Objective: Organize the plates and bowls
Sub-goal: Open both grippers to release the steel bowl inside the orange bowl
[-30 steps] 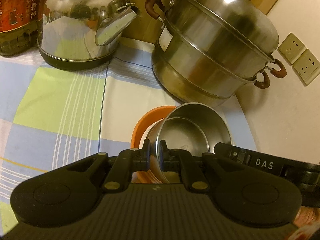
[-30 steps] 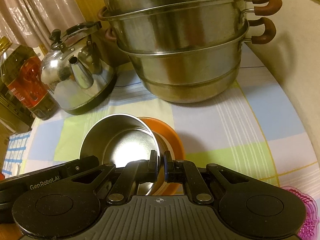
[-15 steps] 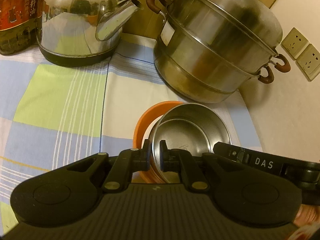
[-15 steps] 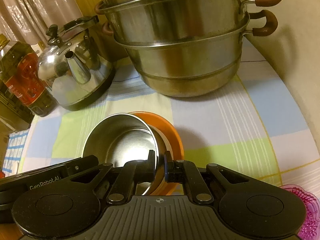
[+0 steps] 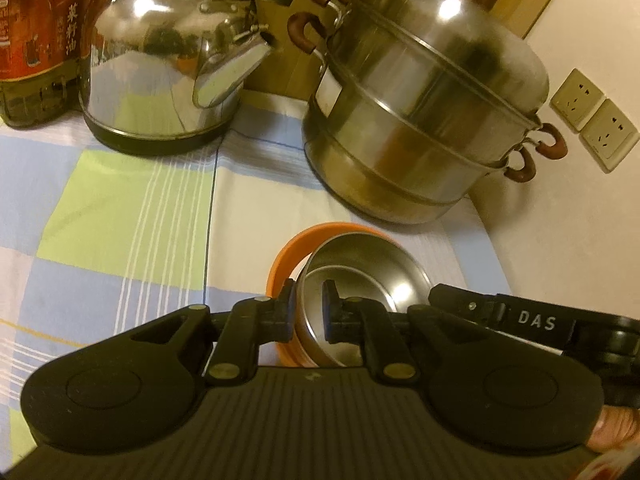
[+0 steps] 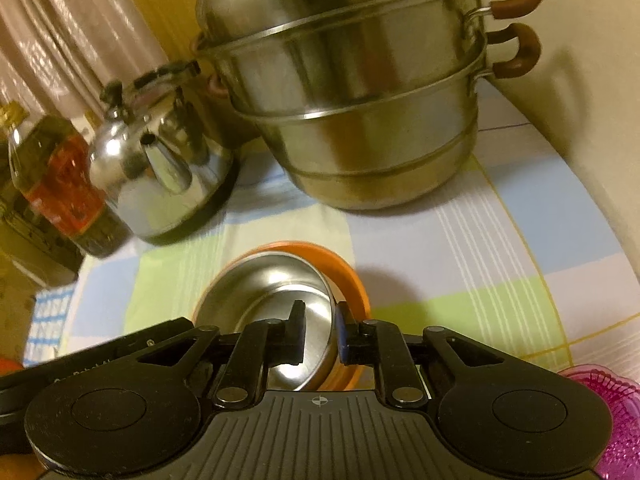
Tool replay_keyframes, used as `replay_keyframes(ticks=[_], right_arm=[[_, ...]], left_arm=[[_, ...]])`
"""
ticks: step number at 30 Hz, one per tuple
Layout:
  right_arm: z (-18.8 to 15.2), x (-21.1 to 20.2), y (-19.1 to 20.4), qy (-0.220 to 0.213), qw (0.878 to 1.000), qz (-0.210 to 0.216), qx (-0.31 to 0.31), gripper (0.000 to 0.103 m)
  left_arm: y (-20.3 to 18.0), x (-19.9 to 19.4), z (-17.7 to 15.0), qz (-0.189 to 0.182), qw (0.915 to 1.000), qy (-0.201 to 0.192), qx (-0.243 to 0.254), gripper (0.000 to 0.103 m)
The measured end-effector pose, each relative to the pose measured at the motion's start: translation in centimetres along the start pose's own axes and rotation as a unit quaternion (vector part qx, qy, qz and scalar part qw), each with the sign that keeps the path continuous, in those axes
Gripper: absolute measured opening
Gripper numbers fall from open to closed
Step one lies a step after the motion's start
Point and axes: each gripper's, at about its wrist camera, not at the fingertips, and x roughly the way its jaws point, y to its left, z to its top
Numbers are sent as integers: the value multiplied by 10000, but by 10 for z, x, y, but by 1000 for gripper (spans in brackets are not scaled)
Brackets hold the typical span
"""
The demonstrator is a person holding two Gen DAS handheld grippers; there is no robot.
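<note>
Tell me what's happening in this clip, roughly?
A person holds two grippers at a steel bowl nested in an orange bowl on a checked tablecloth. The left gripper straddles the bowl rims, its fingers a little apart. The right gripper straddles the opposite rim of the steel bowl, and its fingers are opening, seemingly letting go. A kettle, a stacked steamer pot and an oil bottle stand behind.

Steel bowl [image 5: 362, 276] nested in orange bowl [image 5: 288, 252], before steamer pot [image 5: 424, 108], kettle [image 5: 168, 64] left.

place: home kitchen | cues: steamer pot [image 5: 424, 120], kettle [image 5: 168, 72], oil bottle [image 5: 36, 36], checked tablecloth [image 5: 120, 220]
</note>
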Motion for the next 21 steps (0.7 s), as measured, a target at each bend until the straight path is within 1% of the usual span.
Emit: replay_keyframes(ticks=[6, 13, 21], right_arm=[[-1, -14, 2, -287, 9995, 155, 47, 16], [-9, -3, -2, -51, 9998, 185, 54, 16], [-13, 2, -5, 5, 9998, 185, 93, 16]], left_arm=[[-4, 0, 0, -85, 10000, -5, 19, 10], [-2, 8, -5, -178, 9998, 112, -21, 10], [0, 13, -8, -175, 9997, 157, -51, 10]])
